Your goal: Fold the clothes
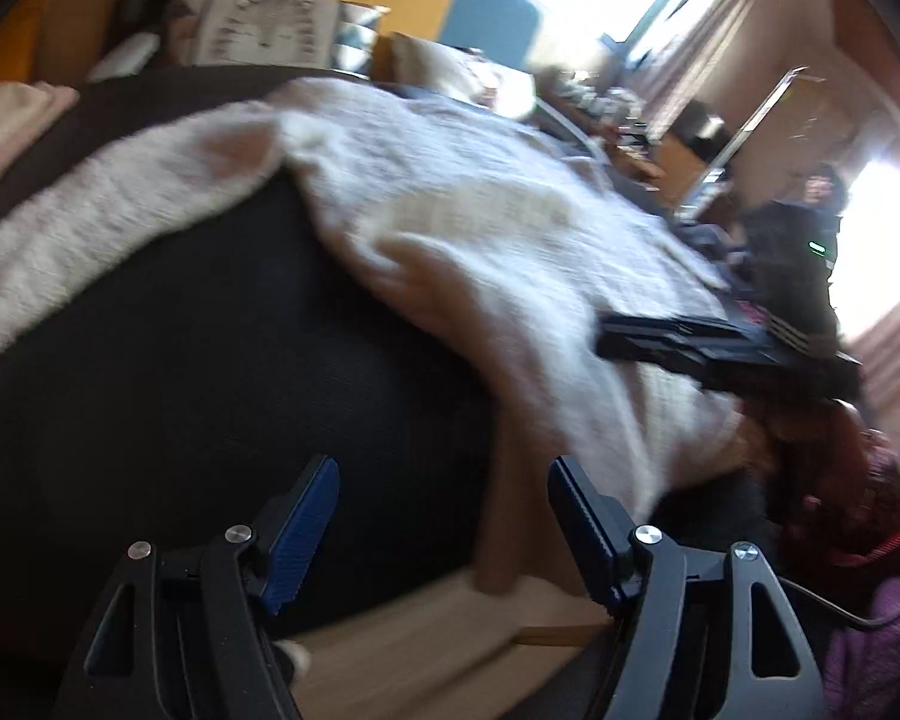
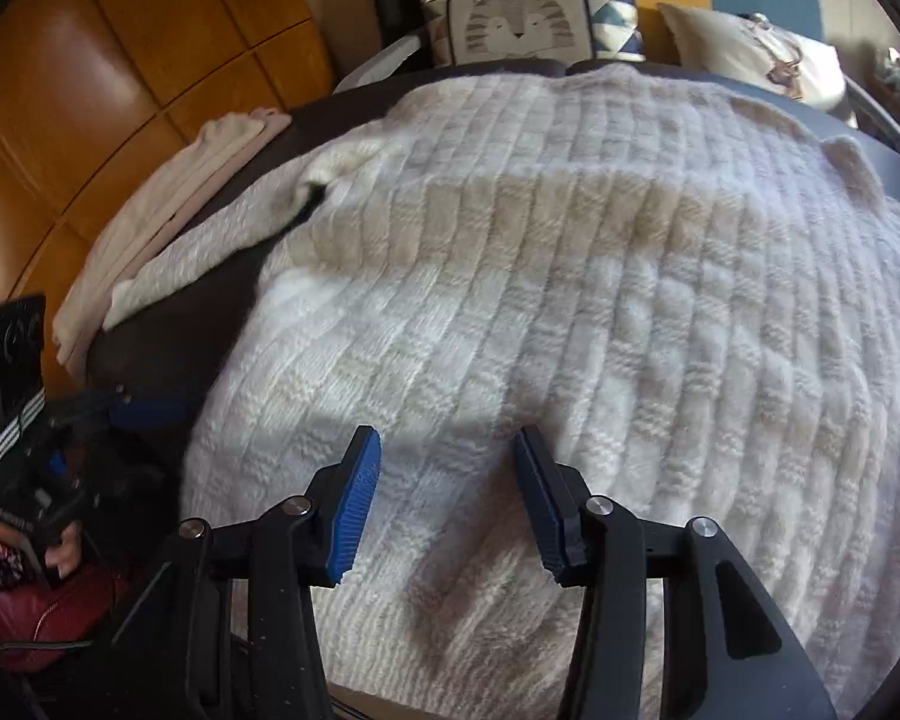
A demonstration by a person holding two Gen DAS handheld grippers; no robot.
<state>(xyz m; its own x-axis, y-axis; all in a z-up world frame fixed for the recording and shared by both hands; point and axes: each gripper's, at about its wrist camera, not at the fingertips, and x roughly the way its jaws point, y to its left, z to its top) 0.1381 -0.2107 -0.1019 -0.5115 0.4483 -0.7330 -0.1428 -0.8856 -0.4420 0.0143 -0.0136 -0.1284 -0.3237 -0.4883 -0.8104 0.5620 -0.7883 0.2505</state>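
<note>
- White cable-knit sweater lies spread flat on a dark-covered desk, covering most of its top; 1 sleeve stretches out toward the left of the right wrist view.
- Right gripper: blue-padded fingers released, parted above the sweater's near hem, with knit showing in the gap and nothing grasped.
- Left gripper: fingers released and spread wide, over bare dark cover beside the sweater's edge, nothing between them. The left wrist view is blurred.
- Folded pale garments rest at the desk's far left edge, just beside the sleeve.
- 2 cushions stand behind the desk: 1 with a tiger face, 1 cream.
- A wooden panelled wall lies to the left.
</note>
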